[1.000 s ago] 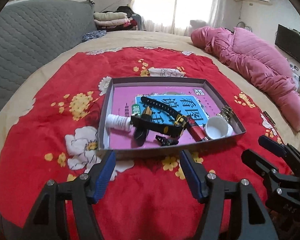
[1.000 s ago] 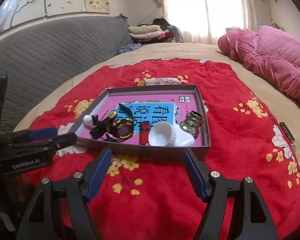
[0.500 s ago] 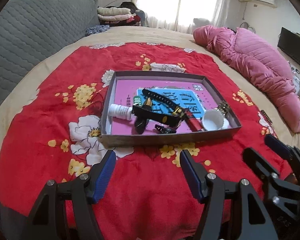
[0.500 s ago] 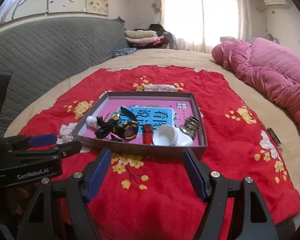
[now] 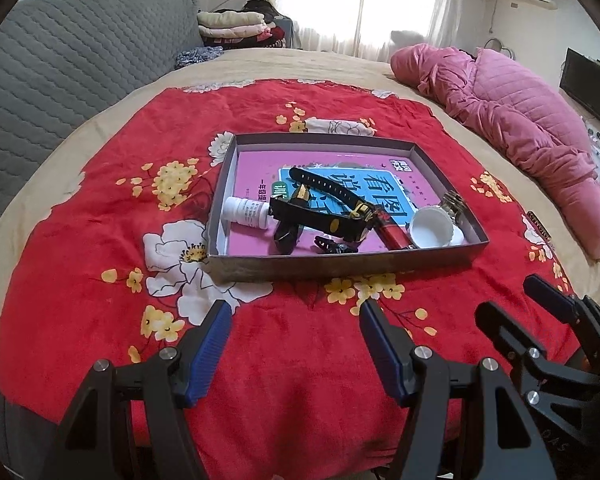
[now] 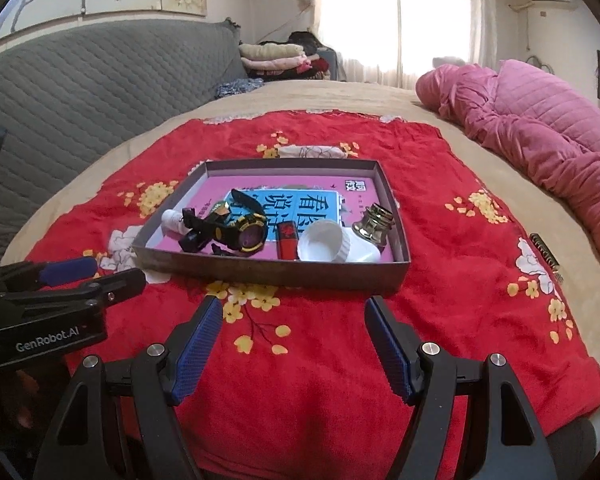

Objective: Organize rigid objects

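Red flowered blanket (image 5: pixel 100 184) on the bed; tray (image 5: pixel 340 268) of items sits at twelve o'clock beyond both spread, empty hand-held grippers, left (image 5: pixel 296 328) and right (image 6: pixel 294 320).

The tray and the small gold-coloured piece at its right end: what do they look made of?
Tray: looks like grey cardboard, matte, with thin folded walls and a printed pink sheet inside. Gold-coloured piece: probably brass-toned metal, since its ridged surface shines; plated plastic cannot be ruled out.
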A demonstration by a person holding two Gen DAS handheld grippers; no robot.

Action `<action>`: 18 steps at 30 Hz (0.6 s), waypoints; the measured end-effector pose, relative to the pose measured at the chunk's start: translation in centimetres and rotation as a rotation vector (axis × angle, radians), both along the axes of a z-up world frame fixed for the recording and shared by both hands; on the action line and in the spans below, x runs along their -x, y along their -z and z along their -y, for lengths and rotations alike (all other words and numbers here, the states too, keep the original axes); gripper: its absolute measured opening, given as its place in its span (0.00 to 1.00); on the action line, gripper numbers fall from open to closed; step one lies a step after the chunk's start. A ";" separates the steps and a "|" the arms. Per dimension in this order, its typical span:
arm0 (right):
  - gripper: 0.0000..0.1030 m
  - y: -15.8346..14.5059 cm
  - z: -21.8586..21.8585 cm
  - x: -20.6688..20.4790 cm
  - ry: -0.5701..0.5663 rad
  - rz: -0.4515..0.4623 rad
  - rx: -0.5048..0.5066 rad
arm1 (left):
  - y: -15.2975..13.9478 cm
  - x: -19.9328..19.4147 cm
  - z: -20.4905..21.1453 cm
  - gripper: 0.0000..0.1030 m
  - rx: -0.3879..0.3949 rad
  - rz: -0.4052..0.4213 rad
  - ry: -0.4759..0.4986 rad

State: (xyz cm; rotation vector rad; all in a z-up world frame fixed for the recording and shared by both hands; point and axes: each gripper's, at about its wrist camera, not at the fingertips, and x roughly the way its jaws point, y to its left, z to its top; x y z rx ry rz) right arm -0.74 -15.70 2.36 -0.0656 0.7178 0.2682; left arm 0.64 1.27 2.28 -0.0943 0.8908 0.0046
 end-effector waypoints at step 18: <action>0.73 0.5 0.0 -0.4 -0.001 -0.010 -0.006 | 0.8 -0.1 0.2 0.64 0.017 -0.032 0.009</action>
